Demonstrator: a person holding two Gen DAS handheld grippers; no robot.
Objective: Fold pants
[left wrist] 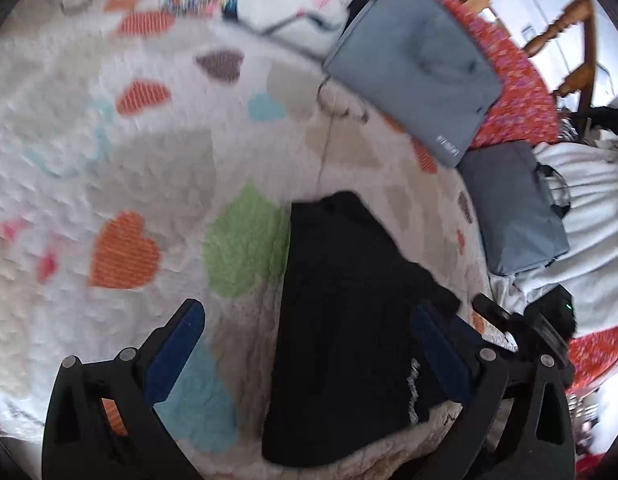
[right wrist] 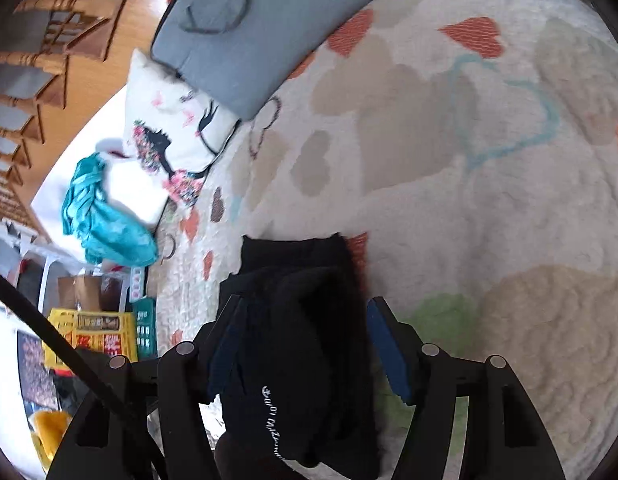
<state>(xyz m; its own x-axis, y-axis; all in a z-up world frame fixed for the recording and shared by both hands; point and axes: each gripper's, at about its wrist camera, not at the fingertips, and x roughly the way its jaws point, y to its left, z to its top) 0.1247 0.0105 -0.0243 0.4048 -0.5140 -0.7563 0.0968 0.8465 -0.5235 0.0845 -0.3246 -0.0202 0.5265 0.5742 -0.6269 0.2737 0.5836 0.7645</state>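
Black pants (left wrist: 341, 320) lying on the heart-print blanket (left wrist: 109, 160), already doubled into a narrow bundle, long axis running 6 to 12 o'clock in both wrist views. Left claw (left wrist: 309, 344) spread wide and released, the bundle between its fingers toward 3 o'clock, probably lining up the next fold. Right claw (right wrist: 305, 344) likewise parted, straddling the bundle but not visibly pinching it; grey laptop sleeve (right wrist: 265, 24) well apart toward 11 o'clock.
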